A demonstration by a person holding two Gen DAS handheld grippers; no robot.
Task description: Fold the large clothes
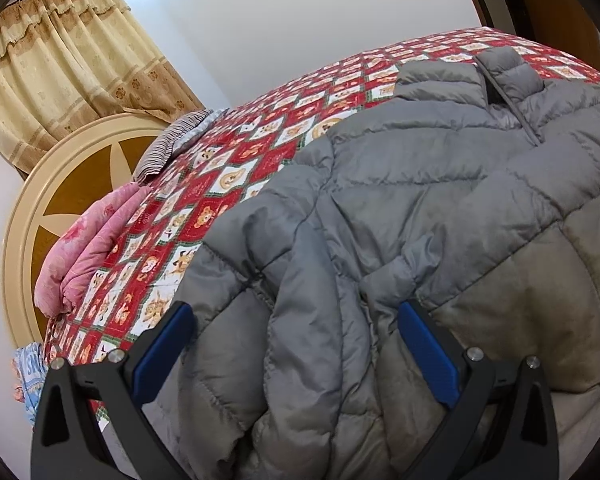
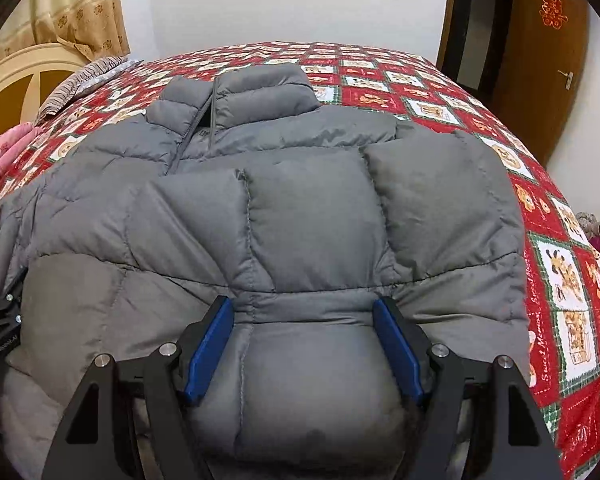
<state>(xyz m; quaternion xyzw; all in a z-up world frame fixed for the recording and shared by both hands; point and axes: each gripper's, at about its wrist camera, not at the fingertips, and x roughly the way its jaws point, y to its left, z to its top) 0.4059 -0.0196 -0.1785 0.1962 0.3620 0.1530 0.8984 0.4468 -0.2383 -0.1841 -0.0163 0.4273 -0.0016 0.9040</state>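
Grey padded jacket [image 2: 284, 208] is spread on the bed [image 2: 560, 280], its hem lying between the released jaws of left gripper [image 1: 296, 344] and right gripper [image 2: 302, 340], probably to be grasped for folding.

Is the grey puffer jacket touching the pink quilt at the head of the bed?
Apart. In the left wrist view, a wide strip of the red patterned bedspread lies between the grey puffer jacket and the pink quilt.
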